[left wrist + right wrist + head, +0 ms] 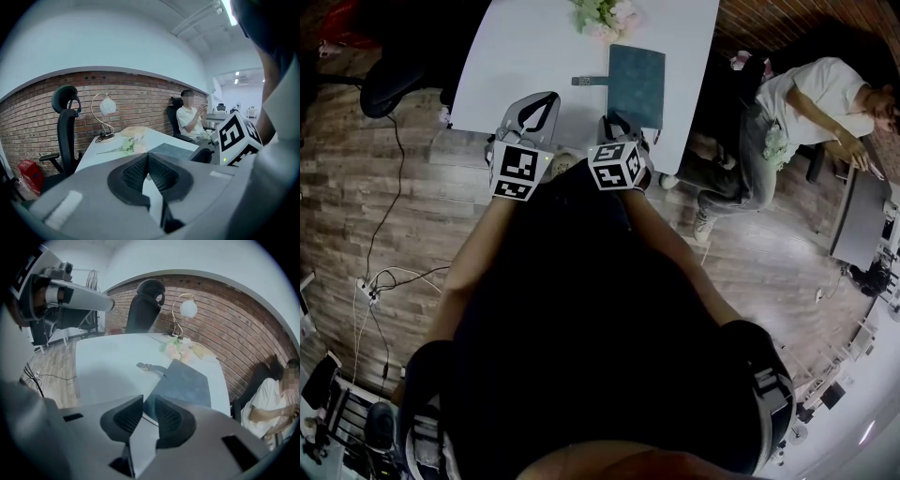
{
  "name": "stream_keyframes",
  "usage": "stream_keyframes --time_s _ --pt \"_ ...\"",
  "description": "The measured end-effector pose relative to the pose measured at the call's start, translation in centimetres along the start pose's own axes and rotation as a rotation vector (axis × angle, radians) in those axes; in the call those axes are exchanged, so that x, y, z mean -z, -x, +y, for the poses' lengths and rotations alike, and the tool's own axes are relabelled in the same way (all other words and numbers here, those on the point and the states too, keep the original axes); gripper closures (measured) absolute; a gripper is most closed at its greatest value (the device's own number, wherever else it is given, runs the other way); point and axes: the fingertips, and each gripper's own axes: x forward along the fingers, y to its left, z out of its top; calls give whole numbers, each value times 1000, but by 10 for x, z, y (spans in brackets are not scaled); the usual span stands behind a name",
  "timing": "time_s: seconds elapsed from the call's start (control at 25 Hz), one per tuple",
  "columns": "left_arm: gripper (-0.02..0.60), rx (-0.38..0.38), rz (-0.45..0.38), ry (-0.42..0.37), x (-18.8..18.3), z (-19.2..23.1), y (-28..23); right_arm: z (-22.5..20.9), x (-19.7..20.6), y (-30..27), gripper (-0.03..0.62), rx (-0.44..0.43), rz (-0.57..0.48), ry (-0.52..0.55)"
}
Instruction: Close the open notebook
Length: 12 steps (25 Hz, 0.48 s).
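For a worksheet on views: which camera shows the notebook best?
Head view: the notebook is nearly whole, seen from above. Right gripper view shows it slanted, near corner behind the jaws; left gripper view shows only a sliver.

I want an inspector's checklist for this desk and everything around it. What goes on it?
Surface: white table on a wooden floor.
Job's things: notebook lying flat, looks closed; its strap sticks out sideways.
Clutter: flowers, lamp.
Grippers: left claw shut, empty; right claw open at the notebook's near edge, not pinching it.
Cables: wires on the floor.
Surroundings: brick wall, office chair, seated person.
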Motion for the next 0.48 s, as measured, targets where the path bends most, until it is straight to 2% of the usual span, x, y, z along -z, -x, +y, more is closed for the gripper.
stream_keyframes --time_s 0.24,0.32,0.48 --pt "575 7 2 -4 -2 -4 -2 2 1 -1 519 -38 11 -18" --pt "575 16 1 -9 -2 -7 -2 5 -5 2 474 -65 -13 -38" --pt "575 39 -13 -22 -9 -14 -7 -1 -26 18 465 -49 -99 -102"
